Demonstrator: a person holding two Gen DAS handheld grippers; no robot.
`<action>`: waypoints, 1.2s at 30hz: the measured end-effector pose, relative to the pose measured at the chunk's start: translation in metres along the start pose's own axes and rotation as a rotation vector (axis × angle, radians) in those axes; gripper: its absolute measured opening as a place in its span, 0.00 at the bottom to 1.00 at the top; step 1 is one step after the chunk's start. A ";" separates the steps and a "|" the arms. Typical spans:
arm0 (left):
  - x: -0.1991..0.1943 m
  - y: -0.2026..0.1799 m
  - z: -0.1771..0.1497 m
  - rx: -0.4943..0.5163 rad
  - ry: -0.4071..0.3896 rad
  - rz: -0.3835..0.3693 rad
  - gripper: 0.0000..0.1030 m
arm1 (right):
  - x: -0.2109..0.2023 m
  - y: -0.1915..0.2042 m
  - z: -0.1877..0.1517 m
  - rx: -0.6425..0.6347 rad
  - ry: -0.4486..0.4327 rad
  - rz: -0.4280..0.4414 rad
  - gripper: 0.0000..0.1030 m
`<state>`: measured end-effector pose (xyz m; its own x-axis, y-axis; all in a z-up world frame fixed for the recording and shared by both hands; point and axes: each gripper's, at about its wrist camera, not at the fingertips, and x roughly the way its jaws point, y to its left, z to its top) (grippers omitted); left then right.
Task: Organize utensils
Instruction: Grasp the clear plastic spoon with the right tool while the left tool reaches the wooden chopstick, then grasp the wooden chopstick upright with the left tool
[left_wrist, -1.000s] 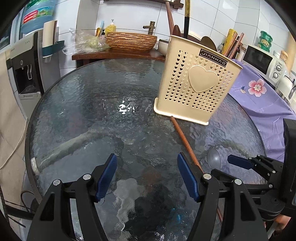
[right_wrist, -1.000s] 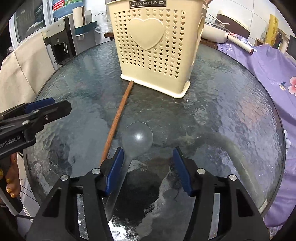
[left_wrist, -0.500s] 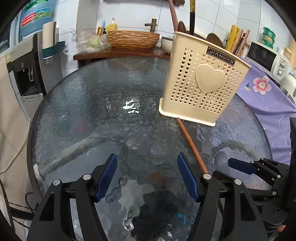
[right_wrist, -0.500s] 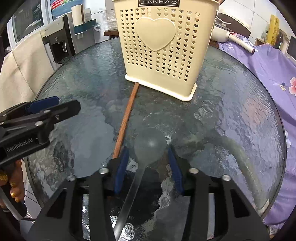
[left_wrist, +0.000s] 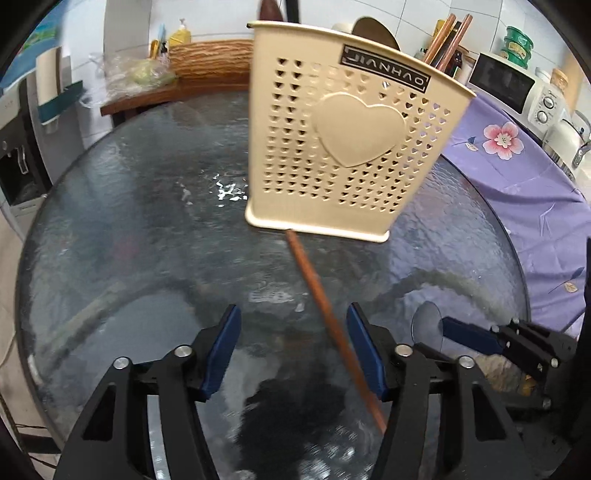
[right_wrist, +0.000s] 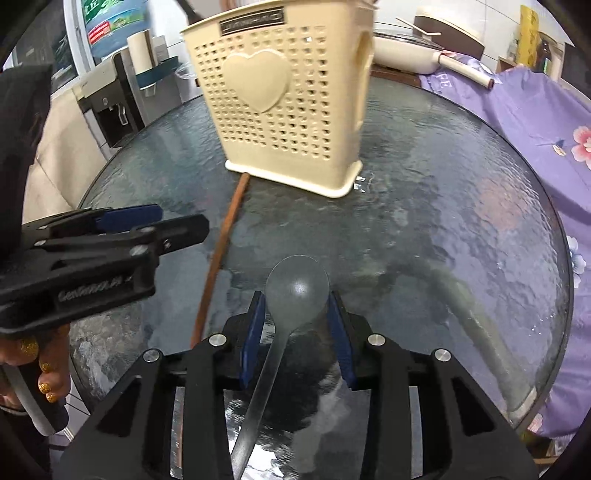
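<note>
The right gripper (right_wrist: 295, 325) has its blue pads pressed against both sides of the bowl of a translucent grey spoon (right_wrist: 295, 288), whose handle runs back between the fingers toward the camera. The left gripper (left_wrist: 293, 347) is about half open and its jaws are closing, with the brown wooden stick (left_wrist: 321, 314) lying between them, close to the right-hand pad (left_wrist: 364, 350), which does not visibly press on it. That stick rests on the round textured-glass table (left_wrist: 129, 240), its far end touching the base of the cream perforated utensil holder (left_wrist: 347, 147), which stands upright with a raised heart on its face. A purple flowered cloth (left_wrist: 535, 192) lies beyond the table's right edge.
</note>
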<state>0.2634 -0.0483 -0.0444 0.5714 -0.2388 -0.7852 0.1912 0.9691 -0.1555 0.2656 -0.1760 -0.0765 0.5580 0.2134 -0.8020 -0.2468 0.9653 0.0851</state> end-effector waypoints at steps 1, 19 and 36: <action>0.004 -0.004 0.003 0.004 0.010 0.007 0.51 | 0.000 -0.001 -0.001 0.000 0.000 -0.001 0.35; 0.037 -0.036 0.017 0.090 0.048 0.141 0.19 | -0.002 -0.020 -0.009 0.017 -0.003 -0.041 0.35; 0.008 0.003 0.014 0.001 -0.030 0.092 0.06 | -0.006 -0.017 -0.001 0.042 -0.061 -0.010 0.35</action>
<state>0.2794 -0.0479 -0.0425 0.6104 -0.1503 -0.7777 0.1378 0.9870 -0.0826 0.2659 -0.1941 -0.0733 0.6081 0.2112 -0.7653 -0.2084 0.9726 0.1028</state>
